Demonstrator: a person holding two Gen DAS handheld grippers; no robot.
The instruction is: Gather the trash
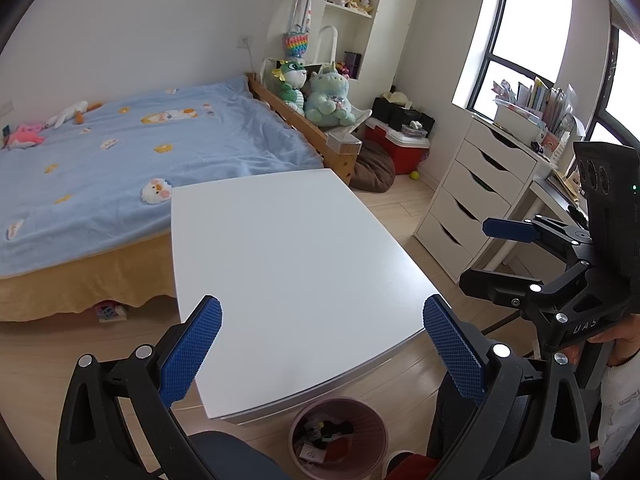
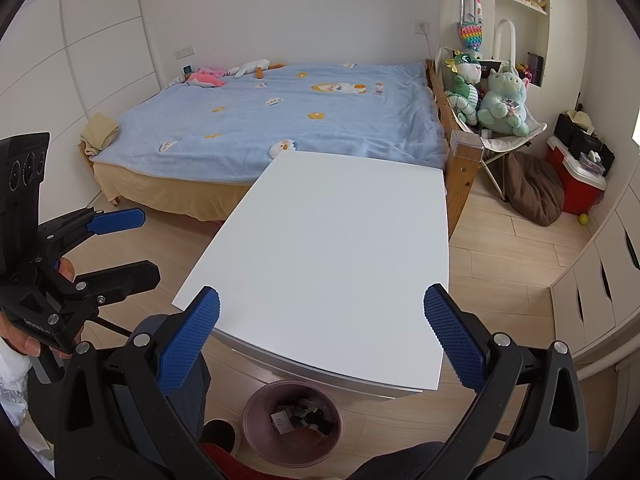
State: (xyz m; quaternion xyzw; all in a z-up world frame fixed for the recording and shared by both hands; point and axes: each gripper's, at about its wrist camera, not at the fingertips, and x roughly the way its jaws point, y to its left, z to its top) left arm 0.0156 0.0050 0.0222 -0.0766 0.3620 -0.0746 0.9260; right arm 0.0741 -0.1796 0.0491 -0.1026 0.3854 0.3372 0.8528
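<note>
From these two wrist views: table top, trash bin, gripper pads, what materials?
Table top: smooth matte white, looks like laminate or painted board; even soft sheen, thin pale edge band.
Trash bin: dusty pink, likely plastic; faint vertical ribbing on the wall, rolled rim.
Pads on the left gripper and the right gripper: blue, probably rubber; fine knurled grid. Black frames look like moulded plastic.

Standing on a pale wood-plank floor (image 2: 516,264): a white rectangular table (image 1: 288,264), pressing against a wooden-framed bed under a light blue blanket (image 2: 288,120). Lining the right wall: a white chest of drawers (image 1: 472,196), sitting below a dark-framed window (image 1: 516,36) pouring in daylight. Backing it all: plain white walls (image 1: 132,28).
</note>
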